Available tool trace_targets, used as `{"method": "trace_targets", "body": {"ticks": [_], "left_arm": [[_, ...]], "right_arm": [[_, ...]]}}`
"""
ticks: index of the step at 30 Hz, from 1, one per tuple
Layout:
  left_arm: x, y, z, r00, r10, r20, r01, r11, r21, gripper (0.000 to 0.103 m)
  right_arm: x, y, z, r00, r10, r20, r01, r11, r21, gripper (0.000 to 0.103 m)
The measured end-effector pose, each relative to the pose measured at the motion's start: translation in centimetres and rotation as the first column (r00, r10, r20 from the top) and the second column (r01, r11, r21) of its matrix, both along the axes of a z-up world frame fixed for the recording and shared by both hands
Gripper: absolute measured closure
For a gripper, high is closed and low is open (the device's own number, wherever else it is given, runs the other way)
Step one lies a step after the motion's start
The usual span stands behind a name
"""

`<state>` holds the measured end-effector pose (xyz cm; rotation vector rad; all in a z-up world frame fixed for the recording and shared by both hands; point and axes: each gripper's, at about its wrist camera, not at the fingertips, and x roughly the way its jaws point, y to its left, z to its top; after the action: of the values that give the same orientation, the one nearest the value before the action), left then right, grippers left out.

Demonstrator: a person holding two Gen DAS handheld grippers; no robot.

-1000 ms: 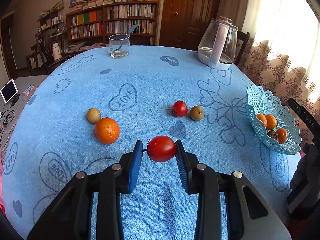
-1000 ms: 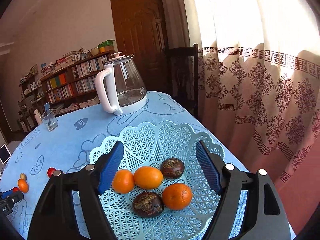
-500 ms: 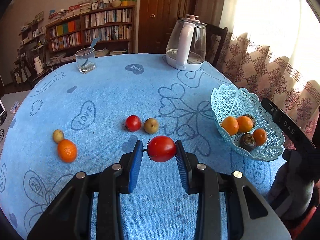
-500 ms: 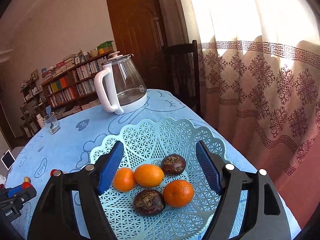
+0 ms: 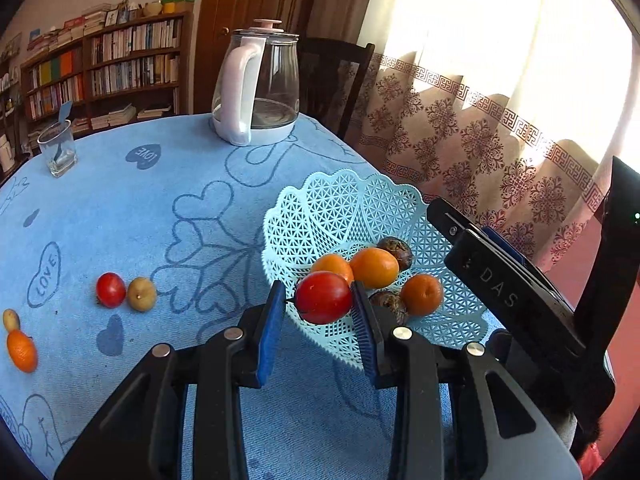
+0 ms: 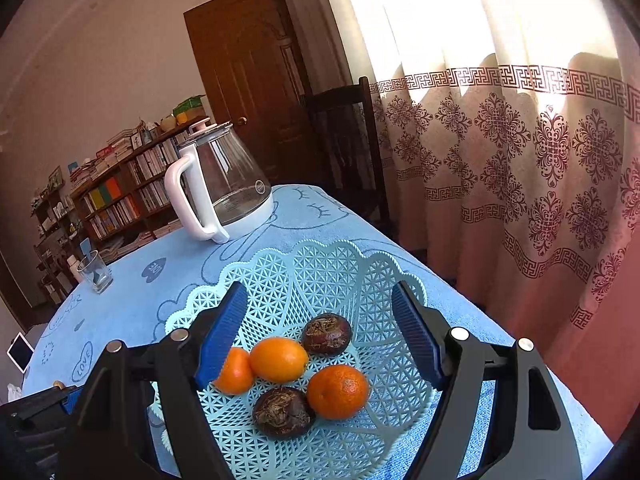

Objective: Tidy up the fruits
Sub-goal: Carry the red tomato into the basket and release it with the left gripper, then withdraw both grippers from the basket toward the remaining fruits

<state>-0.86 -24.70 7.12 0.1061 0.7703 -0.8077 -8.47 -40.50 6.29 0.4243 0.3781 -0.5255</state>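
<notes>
My left gripper (image 5: 319, 300) is shut on a red tomato (image 5: 323, 297) and holds it in the air at the near rim of the light-blue lattice basket (image 5: 340, 208). Inside the basket lie three oranges (image 6: 279, 359) and two dark wrinkled fruits (image 6: 327, 333). My right gripper (image 6: 320, 332) hovers open over the basket (image 6: 320, 268) with nothing between its fingers; its black body (image 5: 520, 292) shows at the right of the left wrist view. On the blue cloth to the left lie another red tomato (image 5: 110, 289), a brownish fruit (image 5: 141, 294), an orange (image 5: 21, 350) and a small yellowish fruit (image 5: 11, 319).
A glass kettle (image 5: 256, 88) with a white handle stands at the far side of the table, and a drinking glass (image 5: 59, 148) at the far left. A dark chair (image 6: 344, 152) and a patterned curtain (image 6: 520, 160) are beyond the table's right edge. Bookshelves line the back wall.
My left gripper has carried the tomato to the right, from the middle of the cloth to the basket's near rim. The right gripper has stayed over the basket, rolling slightly.
</notes>
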Motion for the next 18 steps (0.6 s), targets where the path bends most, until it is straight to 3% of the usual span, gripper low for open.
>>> {"method": "trace_targets", "body": {"ticks": [1,2,3,4,9,18], "left_arm": [[-0.1,-0.4,-0.1,1.0,-0.01,-0.002,0.01,1.0,-0.004,0.068],[-0.1,-0.6,-0.2,1.0,-0.017,-0.004,0.016,1.0,-0.006,0.061],[-0.1,-0.7,-0.4,1.0,-0.017,-0.006,0.017,1.0,-0.007,0.053],[0.0,-0.7,-0.5,1.0,-0.013,-0.007,0.013,1.0,-0.011,0.038],[0.7,0.5,-0.7,0.999,0.03,-0.019,-0.03,0.999,-0.017,0.037],[0.8,2.7,-0.4,0.99,0.127,0.056,-0.128,0.992,0.007,0.033]], "right_arm": [[0.0,-0.1,0.0,1.0,-0.003,0.001,0.003,1.0,0.003,0.027],[-0.1,-0.1,0.0,1.0,-0.005,0.002,0.005,1.0,0.005,0.027],[-0.2,-0.2,0.0,1.0,-0.007,0.002,0.007,1.0,0.006,0.027],[-0.2,-0.2,0.0,1.0,-0.009,0.004,0.009,1.0,0.007,0.027],[-0.3,-0.2,-0.1,1.0,-0.021,0.006,0.021,1.0,0.007,0.026],[-0.3,0.2,0.0,1.0,-0.017,0.007,0.017,1.0,-0.01,0.024]]}}
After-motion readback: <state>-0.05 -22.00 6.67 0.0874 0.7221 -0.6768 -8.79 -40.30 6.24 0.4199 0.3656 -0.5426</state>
